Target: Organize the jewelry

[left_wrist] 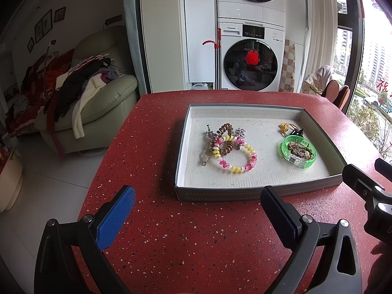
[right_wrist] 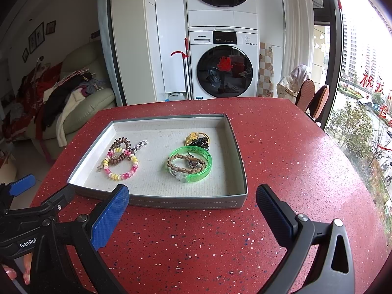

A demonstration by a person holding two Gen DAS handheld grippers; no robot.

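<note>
At the near edge of the red speckled stone table, both tools are hovering with nothing between their blue-padded fingers.

Left tool: jaws standing wide apart, empty, pointing at the near wall of the tray. Right tool: jaws likewise spread wide, empty, just short of the tray's near right corner.

Shallow grey rectangular tray with white fibrous lining: sitting flat on the table, directly ahead of both tools, holding all the jewelry.

Left cluster, items overlapping one another:
- Pink, yellow and white spiral coil bracelet: judged light, springy and soft; likely best pinched across the coil at its free near arc, clear of its neighbours.
- Brown spiral coil band: lying partly under the pink one; judged equally stretchy, liable to drag the others if lifted first.
- Silver metal hair clips: judged stiff, small, possibly slippery; exact shape is hard to make out.

Right cluster:
- Translucent green rigid plastic bangle with a clear section: judged light, stiff and smooth; gripping across its wall at the near side looks soundest.
- Braided tan cord bracelet with a small metal charm: resting inside and over the green bangle; judged limp, likely to sag when raised.
- Yellow and black small pieces: lying just behind the bangle, too small to identify.
</note>
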